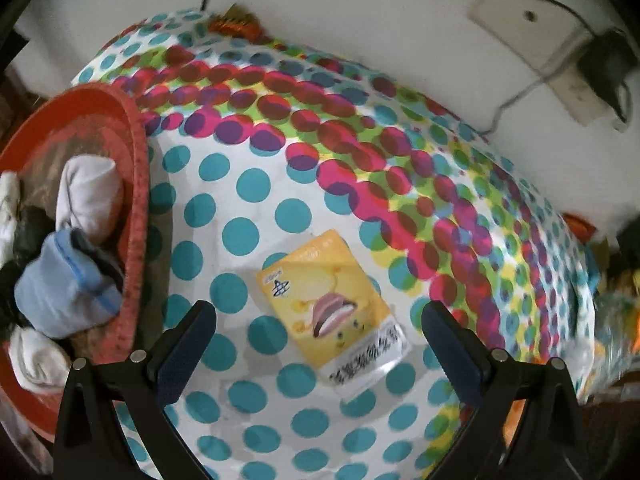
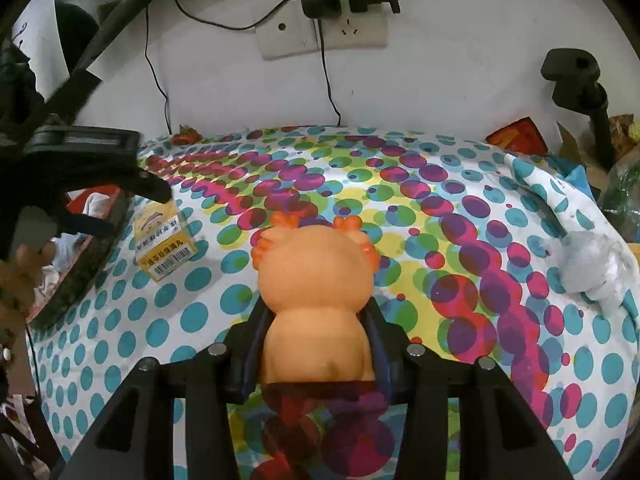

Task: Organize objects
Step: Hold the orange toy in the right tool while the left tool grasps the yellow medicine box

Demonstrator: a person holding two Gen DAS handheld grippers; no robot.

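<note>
At the far left sits a round red basket with a fuzzy rim, resting on the counter, whose cover is a white cloth printed with teal dots and bands of magenta, purple and yellow-green circles. Inside the basket lie rolled socks: a white bundle toward the rim, a pale blue bundle with a blue stripe just below it, and more white rolls at the lower edge.

Right of the basket, apart from its rim, a yellow box lies flat on the cloth. Its face shows a cartoon picture and a dark logo, and a white barcode label covers one end. The left claw hangs over this box with its blue-padded fingers spread wide on either side, touching nothing.

Farther right of the basket, seen from the right wrist, the right claw is clamped on an orange rubber toy animal. The toy is smooth and plump, with a round head, small knobbly ears and a rounded body, and faces away from the camera above the cloth. Beyond it, at the counter's right edge, lies a crumpled white wad.
</note>
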